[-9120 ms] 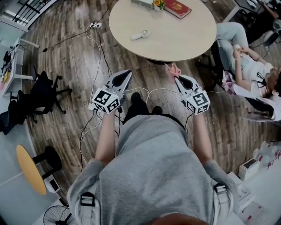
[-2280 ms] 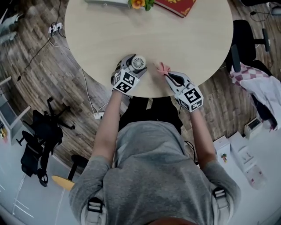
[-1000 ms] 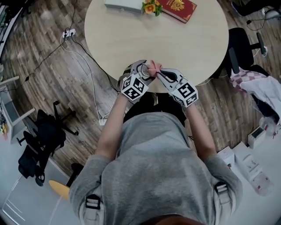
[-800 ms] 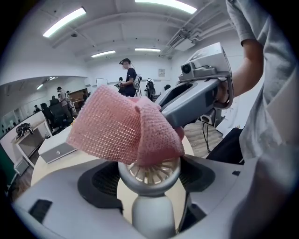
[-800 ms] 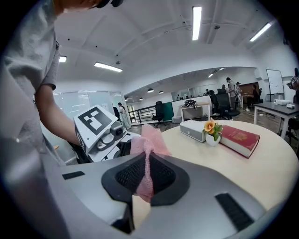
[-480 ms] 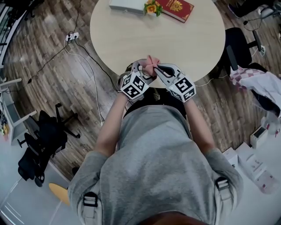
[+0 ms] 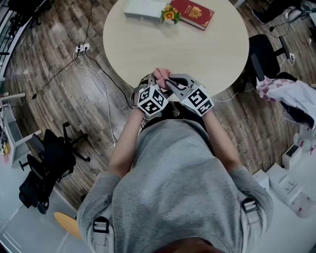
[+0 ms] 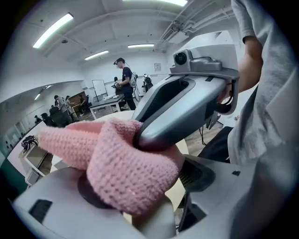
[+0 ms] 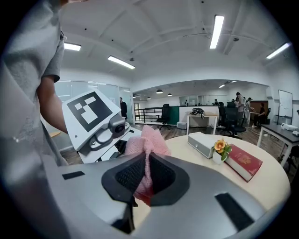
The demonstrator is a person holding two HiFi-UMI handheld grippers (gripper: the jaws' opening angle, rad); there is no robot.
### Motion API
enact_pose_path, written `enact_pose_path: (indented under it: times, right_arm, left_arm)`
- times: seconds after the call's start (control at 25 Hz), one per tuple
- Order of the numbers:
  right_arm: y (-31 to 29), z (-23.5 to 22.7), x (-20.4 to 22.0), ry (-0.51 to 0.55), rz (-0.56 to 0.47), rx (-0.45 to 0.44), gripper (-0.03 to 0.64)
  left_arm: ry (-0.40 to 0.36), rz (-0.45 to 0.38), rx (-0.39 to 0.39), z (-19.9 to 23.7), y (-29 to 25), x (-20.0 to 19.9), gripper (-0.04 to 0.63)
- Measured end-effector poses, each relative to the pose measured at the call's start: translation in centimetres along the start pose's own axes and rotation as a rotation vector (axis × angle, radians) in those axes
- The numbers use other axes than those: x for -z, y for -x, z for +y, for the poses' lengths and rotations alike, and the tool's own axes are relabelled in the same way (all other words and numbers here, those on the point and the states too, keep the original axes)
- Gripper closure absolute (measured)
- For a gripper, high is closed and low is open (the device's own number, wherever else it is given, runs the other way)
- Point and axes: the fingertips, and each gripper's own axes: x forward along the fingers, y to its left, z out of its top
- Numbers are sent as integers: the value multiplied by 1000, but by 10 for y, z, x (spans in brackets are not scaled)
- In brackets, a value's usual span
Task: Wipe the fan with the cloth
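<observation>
In the head view both grippers meet just off the round table's (image 7: 207,54) near edge. My left gripper (image 7: 149,83) is shut on the small white fan (image 7: 145,81), which is mostly hidden under the pink knitted cloth (image 7: 161,75). My right gripper (image 7: 169,82) is shut on that cloth and presses it onto the fan. In the left gripper view the cloth (image 8: 121,163) drapes over my jaws with the right gripper (image 8: 187,107) pushing into it. In the right gripper view the cloth (image 9: 147,144) is pinched between the dark pads (image 9: 128,175).
A red book (image 7: 193,12), a small flower pot (image 7: 169,14) and a white box (image 7: 143,8) sit at the table's far side. A black chair (image 7: 261,54) stands to the right, another (image 7: 49,158) to the left. Cables (image 7: 101,74) trail over the wooden floor.
The fan has left the table in my left gripper. The right gripper brought the cloth onto it, and in the last second both grippers shifted slightly left, still together.
</observation>
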Motion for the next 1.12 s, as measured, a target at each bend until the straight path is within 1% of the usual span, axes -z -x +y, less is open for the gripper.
enact_pose_path:
  times: [0.2,0.44,0.6,0.76,0.96,1.12]
  right_arm:
    - [-2,13,0,24,33,-35,589]
    - [-1,27,3,14,46,-99,589]
    - [3,33,8,-5,55,-118,589]
    - [9,32,12,1,71,-105,588]
    - [17,22,14,16,69,-47,588]
    - [16,17,10,49,70,-16,588]
  left_arm:
    - [-25,17,-3,-4,0,-1,227]
    - [-38,18,-14,-3,2,-2,227]
    - [-52,18,-11,-3,2,-2,225]
    - [-38,16,-14,0,3,0,226]
    - [-38,14,-14,0,6,1,225]
    - [-30,13,-12,-1,8,1,226]
